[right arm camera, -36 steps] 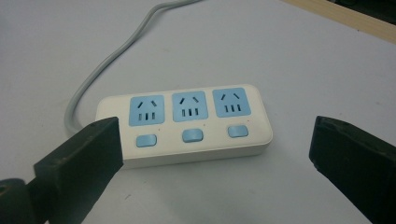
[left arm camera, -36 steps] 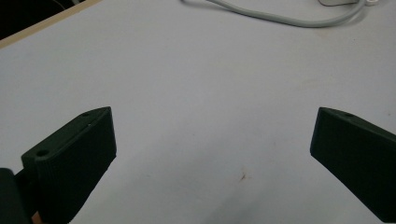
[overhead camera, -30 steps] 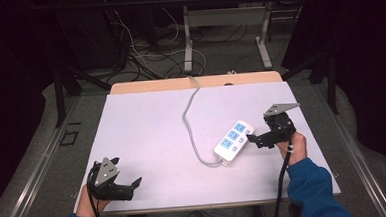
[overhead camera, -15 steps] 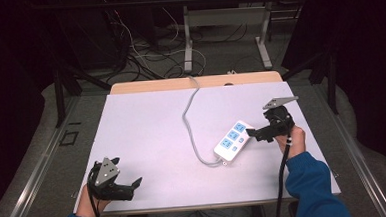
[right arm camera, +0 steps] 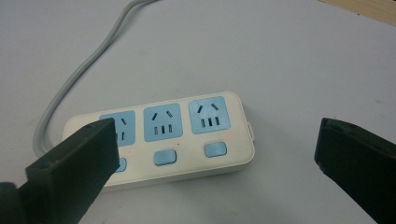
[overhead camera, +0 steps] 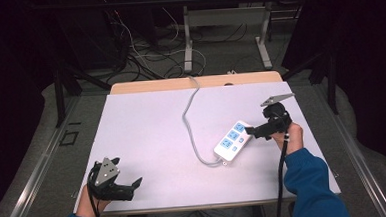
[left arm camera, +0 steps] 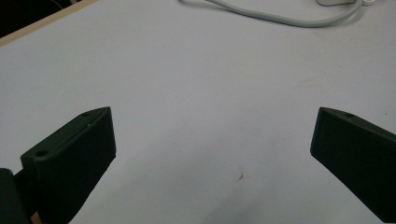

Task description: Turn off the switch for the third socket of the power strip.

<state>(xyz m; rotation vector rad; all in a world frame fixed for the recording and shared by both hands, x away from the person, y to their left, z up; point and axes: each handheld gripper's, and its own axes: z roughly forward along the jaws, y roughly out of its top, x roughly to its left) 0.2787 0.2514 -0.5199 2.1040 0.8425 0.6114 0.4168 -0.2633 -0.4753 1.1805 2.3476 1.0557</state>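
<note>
From the high view, a white power strip [overhead camera: 234, 141] with three blue sockets lies flat and slantwise on the right half of the pale bench [overhead camera: 147, 136], its grey cord [overhead camera: 190, 119] snaking toward the far edge. The right gripper [overhead camera: 250, 131], held in a hand with a blue sleeve, points its tips at the strip's far end, just beside it; contact cannot be told from here. The left gripper [overhead camera: 135, 183] sits low at the near left corner of the bench, well apart from the strip, jaws spread and holding nothing.

In the left gripper view, the two black jaws stand wide apart over bare bench surface, with a loop of the grey cord [left arm camera: 280, 17] running across the top and a corner of the power strip [left arm camera: 334, 2] at the upper edge.

In the right gripper view, the jaws are wide open with nothing between them. The power strip [right arm camera: 187, 135] lies below, its three blue sockets and three blue switches facing up; the left jaw overlaps the end where the cord [right arm camera: 88, 60] enters, and the right jaw stands clear of the other end.
</note>
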